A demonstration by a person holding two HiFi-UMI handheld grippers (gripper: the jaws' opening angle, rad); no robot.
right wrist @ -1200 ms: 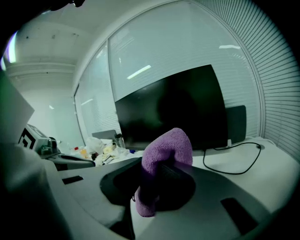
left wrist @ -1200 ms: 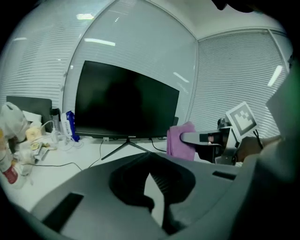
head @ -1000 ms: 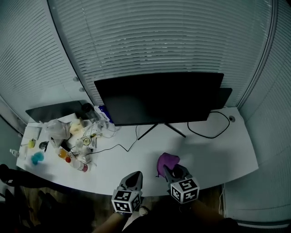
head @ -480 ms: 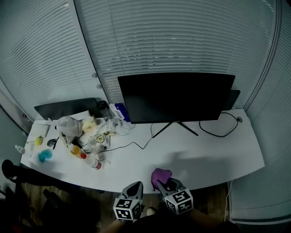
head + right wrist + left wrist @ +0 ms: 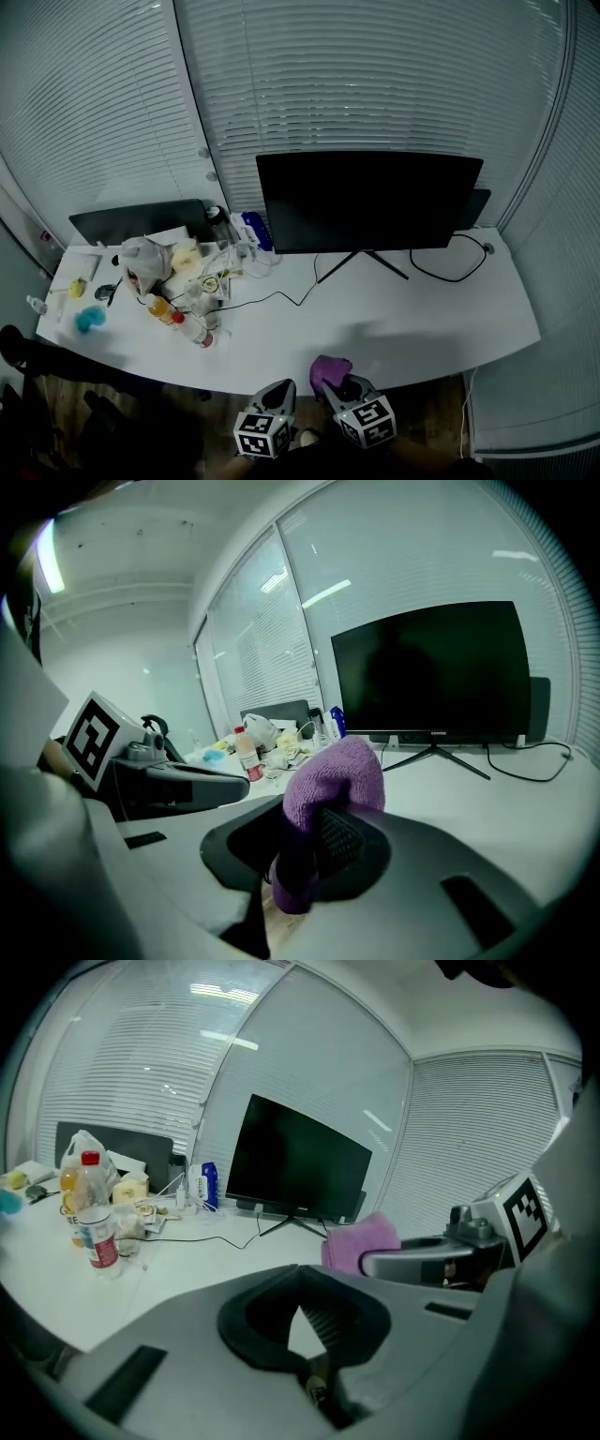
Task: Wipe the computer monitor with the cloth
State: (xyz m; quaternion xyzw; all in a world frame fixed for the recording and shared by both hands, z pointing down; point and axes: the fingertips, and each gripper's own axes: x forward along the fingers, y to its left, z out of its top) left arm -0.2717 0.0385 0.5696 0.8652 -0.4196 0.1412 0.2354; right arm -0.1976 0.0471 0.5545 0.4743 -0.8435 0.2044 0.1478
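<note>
The computer monitor [image 5: 370, 202] stands upright at the far edge of the desk [image 5: 450, 319]. From my grippers it lies at about 12 o'clock and well apart, with bare desktop between us. Its dark screen faces me and its long axis runs from 9 to 3 o'clock.

The cloth [image 5: 328, 370] is not on the desk. My right gripper [image 5: 349, 386] is clenched on the purple fold, which bulges up and forward out of the jaws toward the screen. In the right gripper view the screen sits just right of straight ahead.

My left gripper [image 5: 279, 394] sits just beside the right one at its 9 o'clock. Its jaw tips are pressed together with nothing between them.

Both grippers are at the near desk edge, at about 6 o'clock in the head view. The right one carries the cloth and lines up better with the screen's middle, so I judge the reach is its job: straight out toward 12 o'clock, then strokes along the 9-to-3 axis. No wiping has started yet, as the cloth is nowhere near the glass.
</note>
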